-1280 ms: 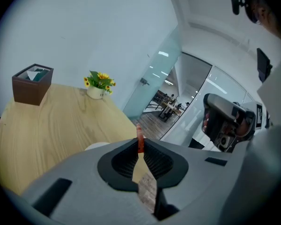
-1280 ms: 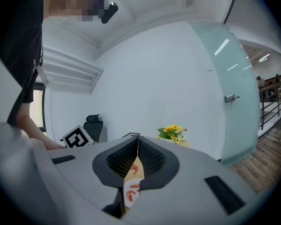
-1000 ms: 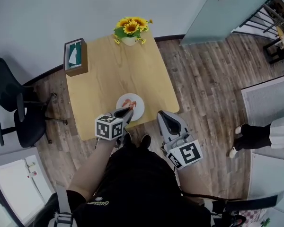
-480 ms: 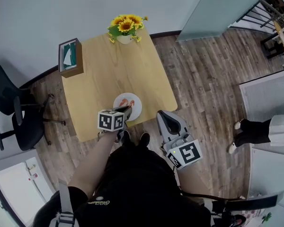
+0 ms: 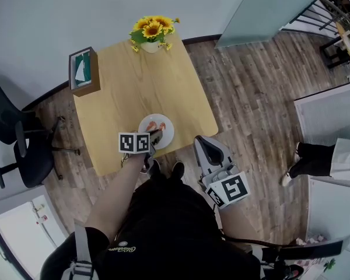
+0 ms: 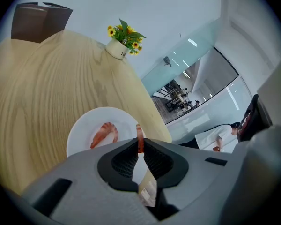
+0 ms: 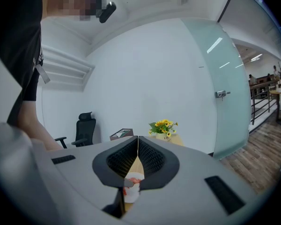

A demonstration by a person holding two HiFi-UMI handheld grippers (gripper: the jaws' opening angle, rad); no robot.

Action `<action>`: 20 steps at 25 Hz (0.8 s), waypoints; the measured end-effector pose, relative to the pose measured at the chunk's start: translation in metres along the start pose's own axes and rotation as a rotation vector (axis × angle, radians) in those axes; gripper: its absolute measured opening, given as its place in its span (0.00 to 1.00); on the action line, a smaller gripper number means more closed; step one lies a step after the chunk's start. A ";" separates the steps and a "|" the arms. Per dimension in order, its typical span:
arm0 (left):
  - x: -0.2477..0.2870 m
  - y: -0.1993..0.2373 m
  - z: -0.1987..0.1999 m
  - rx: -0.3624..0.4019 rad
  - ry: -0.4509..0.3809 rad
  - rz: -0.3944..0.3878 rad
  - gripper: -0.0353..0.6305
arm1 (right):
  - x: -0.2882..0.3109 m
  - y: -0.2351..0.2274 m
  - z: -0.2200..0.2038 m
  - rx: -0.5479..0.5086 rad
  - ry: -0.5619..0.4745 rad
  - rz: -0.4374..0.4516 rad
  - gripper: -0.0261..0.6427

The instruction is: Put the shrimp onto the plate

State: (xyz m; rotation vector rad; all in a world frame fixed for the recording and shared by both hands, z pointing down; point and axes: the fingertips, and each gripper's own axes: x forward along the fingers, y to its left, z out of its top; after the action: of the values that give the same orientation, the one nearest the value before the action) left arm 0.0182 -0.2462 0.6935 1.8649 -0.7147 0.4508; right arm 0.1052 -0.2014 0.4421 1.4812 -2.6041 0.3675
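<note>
the left claw (image 5: pixel 156 135) is clenched on a shrimp (image 6: pixel 140 142), nipping it right at the tips of the ribbed pads so that only a narrow red strip shows between them. it hangs over the near right part of the white plate (image 6: pixel 77 135), which sits on the wooden tabletop (image 6: pixel 47 93) close to its near edge. whether the shrimp already touches the plate cannot be told. a second shrimp (image 6: pixel 104 134) lies flat on the plate, just to the left of the held one and apart from it.

the shrimp looks small and light, so weight is probably no concern. its body is curved and tapers toward the tail, and the surface looks smooth and a little glossy, so it is likely slippery. it may be somewhat soft, so a hard squeeze is neither needed nor wise. the present hold is shallow and on a thin section, so the piece could swivel or slide out if jolted. the thicker middle of the body, taken across its width, seems the safer place to hold.

the right claw (image 5: pixel 209 147) is clenched on nothing, its jaws meeting edge to edge, and it hovers off the tabletop's near edge, well apart from the plate.
</note>
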 end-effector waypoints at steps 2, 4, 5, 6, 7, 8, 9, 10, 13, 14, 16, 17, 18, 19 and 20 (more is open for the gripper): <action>0.001 -0.001 0.000 -0.018 0.002 -0.014 0.11 | 0.000 0.000 0.000 0.000 0.001 0.000 0.05; 0.003 -0.001 0.000 -0.033 0.008 -0.023 0.11 | 0.000 -0.002 -0.001 0.000 0.003 -0.002 0.05; 0.004 0.000 0.000 -0.043 0.011 -0.025 0.11 | 0.000 -0.002 -0.002 0.001 0.005 -0.004 0.05; 0.005 0.001 -0.001 -0.054 0.013 -0.026 0.11 | 0.001 -0.002 -0.002 0.001 0.005 -0.004 0.05; 0.006 0.003 -0.002 -0.068 0.015 -0.027 0.11 | 0.001 -0.001 -0.002 0.002 0.006 -0.004 0.05; 0.007 0.005 -0.004 -0.082 0.019 -0.028 0.11 | 0.001 0.000 -0.003 0.002 0.007 -0.004 0.05; 0.008 0.007 -0.006 -0.095 0.024 -0.030 0.11 | 0.001 0.000 -0.003 0.002 0.007 -0.004 0.05; 0.009 0.007 -0.007 -0.108 0.030 -0.032 0.11 | 0.001 0.000 -0.003 0.002 0.008 -0.003 0.05; 0.011 0.008 -0.010 -0.143 0.037 -0.041 0.11 | -0.001 0.000 -0.003 0.003 0.008 -0.002 0.05; 0.012 0.009 -0.010 -0.151 0.037 -0.042 0.11 | -0.001 0.000 -0.003 0.003 0.009 -0.003 0.05; 0.012 0.012 -0.011 -0.167 0.038 -0.042 0.11 | -0.001 0.000 -0.004 0.005 0.009 -0.004 0.05; 0.012 0.013 -0.011 -0.174 0.037 -0.043 0.11 | -0.001 0.000 -0.005 0.007 0.009 -0.005 0.05; 0.012 0.013 -0.010 -0.181 0.037 -0.045 0.11 | -0.001 0.000 -0.005 0.007 0.008 -0.006 0.05; 0.013 0.013 -0.010 -0.189 0.038 -0.046 0.11 | -0.001 0.000 -0.004 0.008 0.006 -0.006 0.05; 0.013 0.013 -0.010 -0.198 0.040 -0.048 0.11 | -0.001 0.000 -0.004 0.008 0.004 -0.006 0.05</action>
State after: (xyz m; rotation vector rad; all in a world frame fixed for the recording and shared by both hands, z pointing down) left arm 0.0196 -0.2441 0.7142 1.6786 -0.6619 0.3716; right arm 0.1055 -0.1991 0.4457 1.4890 -2.5972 0.3801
